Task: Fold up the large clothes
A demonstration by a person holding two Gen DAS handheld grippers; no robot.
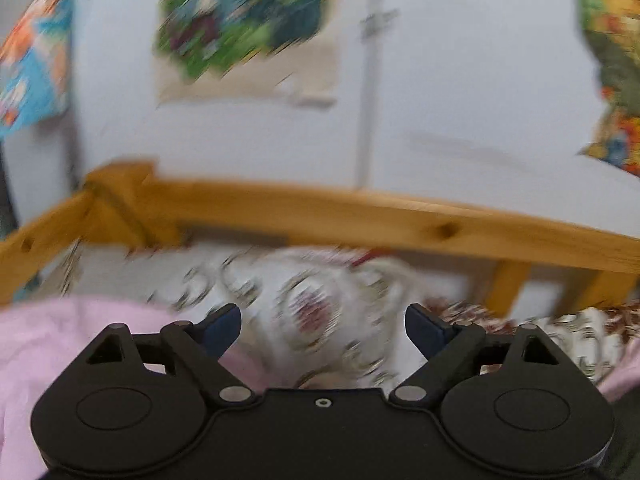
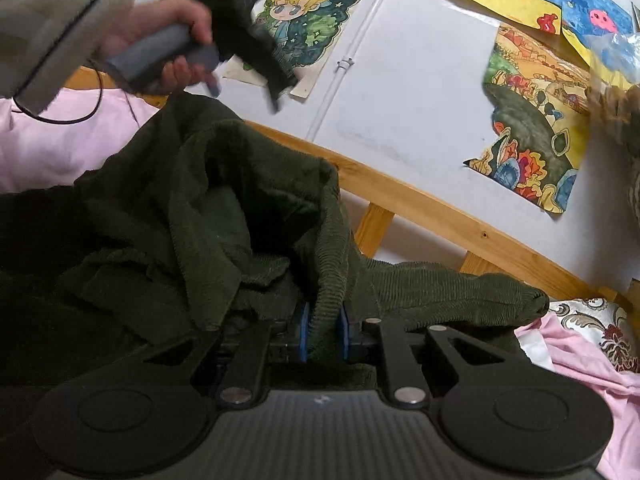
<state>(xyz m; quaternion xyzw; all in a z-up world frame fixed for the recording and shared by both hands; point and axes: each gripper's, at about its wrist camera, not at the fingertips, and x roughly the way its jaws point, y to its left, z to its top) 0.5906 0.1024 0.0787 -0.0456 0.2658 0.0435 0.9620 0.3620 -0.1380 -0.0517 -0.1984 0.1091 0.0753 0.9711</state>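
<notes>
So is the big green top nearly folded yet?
Not yet. No neat fold shows: the green garment is bunched in a heap. The right gripper pinches a ribbed edge, while the left gripper is open and empty over the pink bedding. All the folding remains.

Soft, even indoor light, left wrist view heavily smeared by motion blur, right wrist view mostly sharp, blur only on the raised hand at top left, dark green garment swallowing detail in shadow, fisheye bending at edges.
</notes>
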